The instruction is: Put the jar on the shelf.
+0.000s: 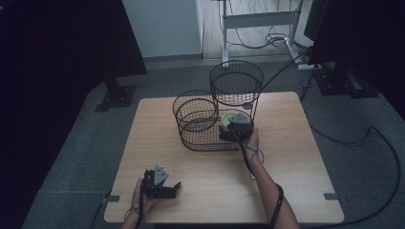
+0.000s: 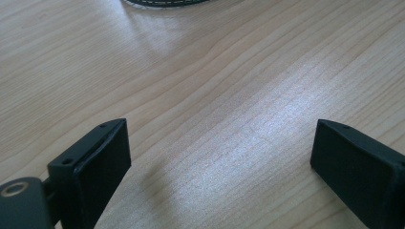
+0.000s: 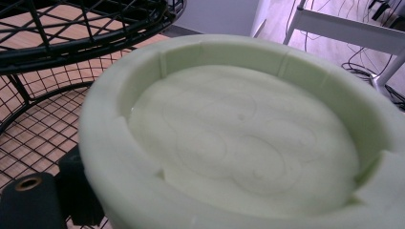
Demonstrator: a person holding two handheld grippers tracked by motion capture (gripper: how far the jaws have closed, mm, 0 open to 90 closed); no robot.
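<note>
From the high view, I have my right gripper (image 1: 237, 125) at the lowest tier of one black three-tier wire basket stand (image 1: 210, 112) on the wooden table (image 1: 286, 162), carrying one pale green round dish (image 1: 230, 117). My left gripper (image 1: 160, 182) rests near the table's front edge, well apart.

In the left gripper view, its jaws stand spread over bare wood, holding nothing.

In the right gripper view, the dish (image 3: 239, 138) sits pinched at its rim, over the mesh. I judge this the placing step; next I lower and release.
</note>
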